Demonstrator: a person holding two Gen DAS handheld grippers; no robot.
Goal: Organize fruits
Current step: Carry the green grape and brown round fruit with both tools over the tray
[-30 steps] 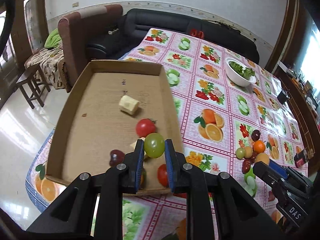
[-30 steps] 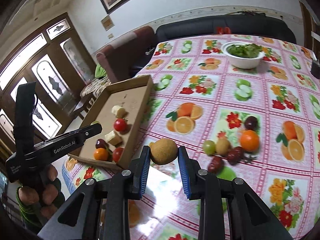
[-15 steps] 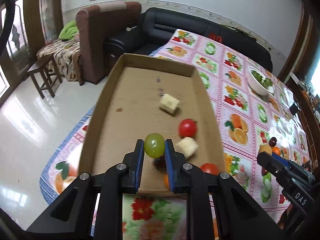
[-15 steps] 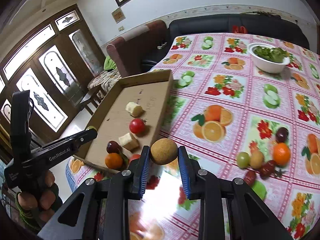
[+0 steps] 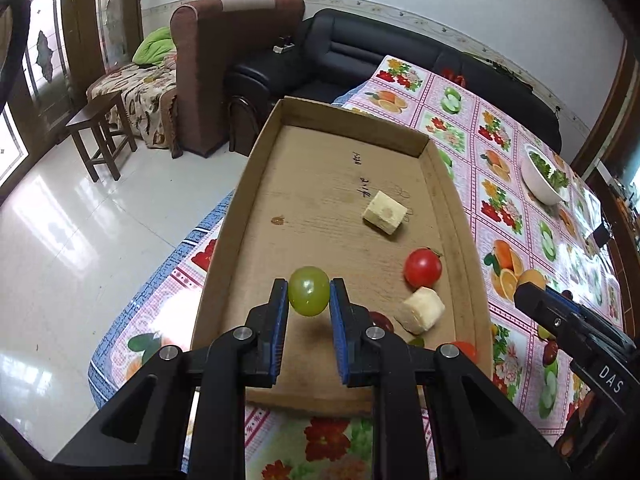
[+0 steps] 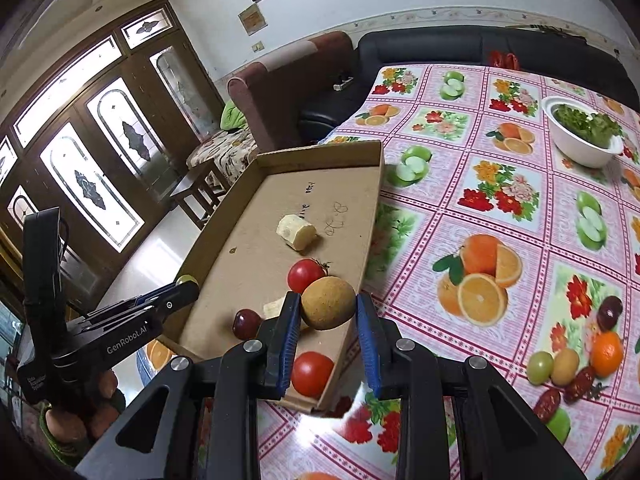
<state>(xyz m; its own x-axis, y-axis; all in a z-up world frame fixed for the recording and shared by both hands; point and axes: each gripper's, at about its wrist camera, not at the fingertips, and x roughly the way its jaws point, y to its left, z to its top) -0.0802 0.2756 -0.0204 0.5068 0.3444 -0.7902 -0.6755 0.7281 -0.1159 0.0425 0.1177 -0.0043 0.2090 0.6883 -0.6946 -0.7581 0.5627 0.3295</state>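
Left wrist: left gripper (image 5: 309, 297) tilted down, gripping grape (image 5: 309, 296)

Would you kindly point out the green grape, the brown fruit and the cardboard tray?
green grape (image 5: 309, 296), left wrist view, centre of its skin.
brown fruit (image 6: 328, 302), right wrist view, its middle.
cardboard tray (image 5: 352, 124), left wrist view, far wall.

A home living room: black sofa (image 5: 400, 60), brown armchair (image 5: 224, 60), fruit-print tablecloth (image 6: 500, 220)
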